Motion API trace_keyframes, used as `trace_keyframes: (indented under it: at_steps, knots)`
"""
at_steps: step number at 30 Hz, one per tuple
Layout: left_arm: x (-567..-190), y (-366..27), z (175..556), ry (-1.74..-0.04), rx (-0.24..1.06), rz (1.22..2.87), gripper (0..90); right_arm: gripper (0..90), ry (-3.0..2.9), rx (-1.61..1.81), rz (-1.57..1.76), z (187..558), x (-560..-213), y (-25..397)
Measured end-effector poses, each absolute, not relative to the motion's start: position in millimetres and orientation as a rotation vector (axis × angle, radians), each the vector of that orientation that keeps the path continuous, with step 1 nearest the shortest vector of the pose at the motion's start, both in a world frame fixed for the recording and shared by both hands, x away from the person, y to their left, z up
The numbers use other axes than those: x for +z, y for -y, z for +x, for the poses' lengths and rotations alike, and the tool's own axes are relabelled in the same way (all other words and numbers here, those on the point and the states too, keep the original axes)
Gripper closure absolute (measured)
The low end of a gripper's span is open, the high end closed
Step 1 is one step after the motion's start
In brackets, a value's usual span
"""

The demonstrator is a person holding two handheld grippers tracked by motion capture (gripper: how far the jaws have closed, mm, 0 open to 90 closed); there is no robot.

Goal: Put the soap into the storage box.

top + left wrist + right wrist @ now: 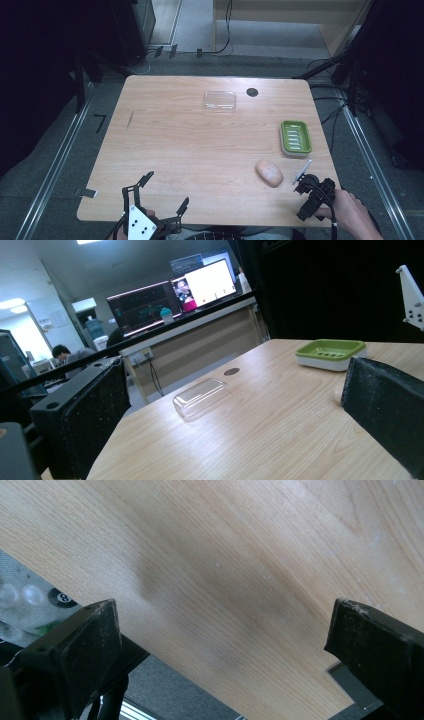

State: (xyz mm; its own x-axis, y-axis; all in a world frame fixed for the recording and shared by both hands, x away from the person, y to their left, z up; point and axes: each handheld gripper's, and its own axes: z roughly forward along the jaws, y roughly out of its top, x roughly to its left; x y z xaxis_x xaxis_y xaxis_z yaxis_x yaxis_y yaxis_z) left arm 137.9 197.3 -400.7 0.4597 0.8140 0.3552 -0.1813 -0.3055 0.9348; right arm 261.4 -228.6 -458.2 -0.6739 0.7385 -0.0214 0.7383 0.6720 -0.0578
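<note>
From above, one soap bar (269, 173) is being approached on the tabletop (190, 150), lying just left of the right tool (312, 192), its long axis running diagonally; one green soap dish (295, 137) is waiting beyond it.

Left gripper view: the left tool (235, 410) is being held wide, empty.

Right gripper view: the right tool is being held wide over bare wood.

Bench (190, 150): pale wood grain, smooth, slight sheen. Lid (219, 100): clear glossy plastic. Soap dish (295, 137): green plastic on a white base. Soap (269, 173): matt, pinkish. Tongs' pads (90, 645): black, rough, matt.
</note>
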Motion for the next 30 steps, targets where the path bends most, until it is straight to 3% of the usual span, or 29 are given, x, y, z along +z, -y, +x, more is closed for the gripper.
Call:
trace_keyframes:
  at_steps: [30]
  knots:
    - [-401,-196,138,-0.570,1.102,1.582,0.0,0.1,2.952,-0.002,-1.193,276,-435,196]
